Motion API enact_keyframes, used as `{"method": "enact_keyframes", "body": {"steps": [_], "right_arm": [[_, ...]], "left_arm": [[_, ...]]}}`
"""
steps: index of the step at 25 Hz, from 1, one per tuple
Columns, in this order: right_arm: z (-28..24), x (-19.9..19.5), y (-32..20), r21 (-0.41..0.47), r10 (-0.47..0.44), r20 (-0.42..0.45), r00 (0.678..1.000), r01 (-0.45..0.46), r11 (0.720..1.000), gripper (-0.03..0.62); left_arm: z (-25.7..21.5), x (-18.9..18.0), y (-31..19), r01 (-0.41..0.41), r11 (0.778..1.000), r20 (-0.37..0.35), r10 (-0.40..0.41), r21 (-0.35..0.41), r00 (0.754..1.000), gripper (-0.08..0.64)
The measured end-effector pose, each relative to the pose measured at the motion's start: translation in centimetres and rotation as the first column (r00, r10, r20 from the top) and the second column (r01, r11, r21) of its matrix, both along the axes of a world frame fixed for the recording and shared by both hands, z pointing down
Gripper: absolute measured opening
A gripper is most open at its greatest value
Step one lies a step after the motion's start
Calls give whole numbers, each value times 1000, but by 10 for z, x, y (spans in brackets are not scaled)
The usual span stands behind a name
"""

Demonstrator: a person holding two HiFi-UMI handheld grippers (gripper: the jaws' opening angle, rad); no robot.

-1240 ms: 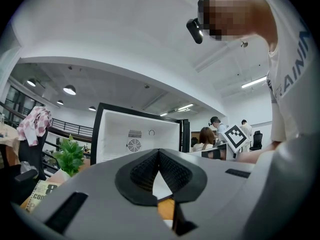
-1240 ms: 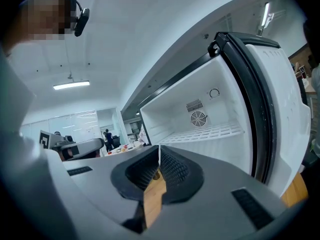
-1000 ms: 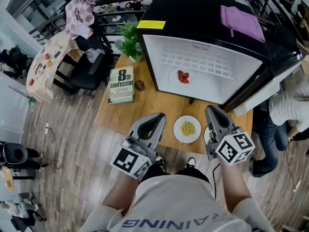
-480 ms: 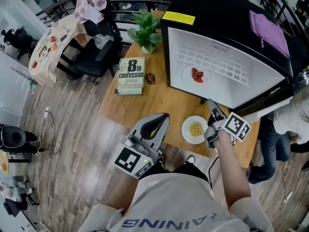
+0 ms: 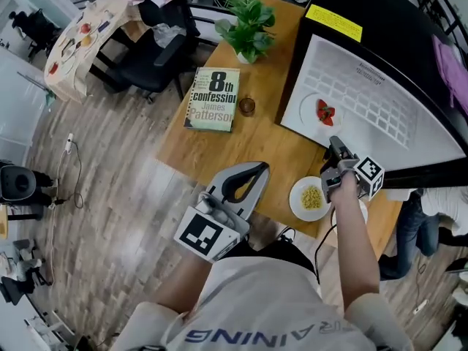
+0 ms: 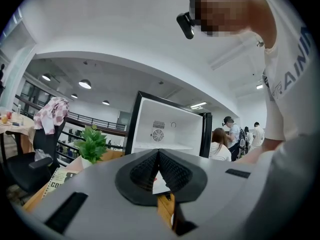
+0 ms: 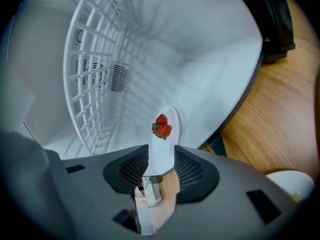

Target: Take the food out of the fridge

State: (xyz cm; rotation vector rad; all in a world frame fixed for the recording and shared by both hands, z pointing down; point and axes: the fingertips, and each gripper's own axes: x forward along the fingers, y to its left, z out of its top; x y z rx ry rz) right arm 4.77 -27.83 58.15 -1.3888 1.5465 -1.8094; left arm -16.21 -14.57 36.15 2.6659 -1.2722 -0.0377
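Observation:
A white plate (image 5: 311, 108) with strawberries (image 5: 325, 112) lies on the floor of the open fridge (image 5: 380, 115). My right gripper (image 5: 336, 151) is rolled on its side just before the fridge mouth. Its jaws have just been opening and stand apart, pressing on nothing. In the right gripper view the plate (image 7: 165, 144) with its strawberries (image 7: 161, 126) shows in the gap ahead of the right gripper (image 7: 161, 156). My left gripper (image 5: 252, 172) hovers over the table's front edge, shut and empty; the left gripper view shows the left gripper (image 6: 159, 154) with its tips meeting.
A white plate of yellow food (image 5: 298, 196) sits on the wooden table (image 5: 219, 152) beside my right arm. A book (image 5: 214, 99), a small brown jar (image 5: 247, 106) and a potted plant (image 5: 248, 20) stand further left. A wire shelf (image 7: 95, 74) spans the fridge.
My right gripper has gone from the table's front edge to the fridge mouth, rolled onto its side and opened. The left gripper has shifted slightly forward, still shut.

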Motion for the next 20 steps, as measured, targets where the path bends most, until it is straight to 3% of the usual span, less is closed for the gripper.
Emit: {"method": "enact_keyframes", "body": {"steps": [11,20], "right_arm": [[33,-8,-28,-107,53,-7,999,-53,993,152],[39,-9,-40,-117,93,40,995,-88,989,150]], "left_arm": [[23,-27,-17,30,999,-13,-30,-35,999,6],[20,-33,-33,32,999,-30,-33,-43,999,6]]}}
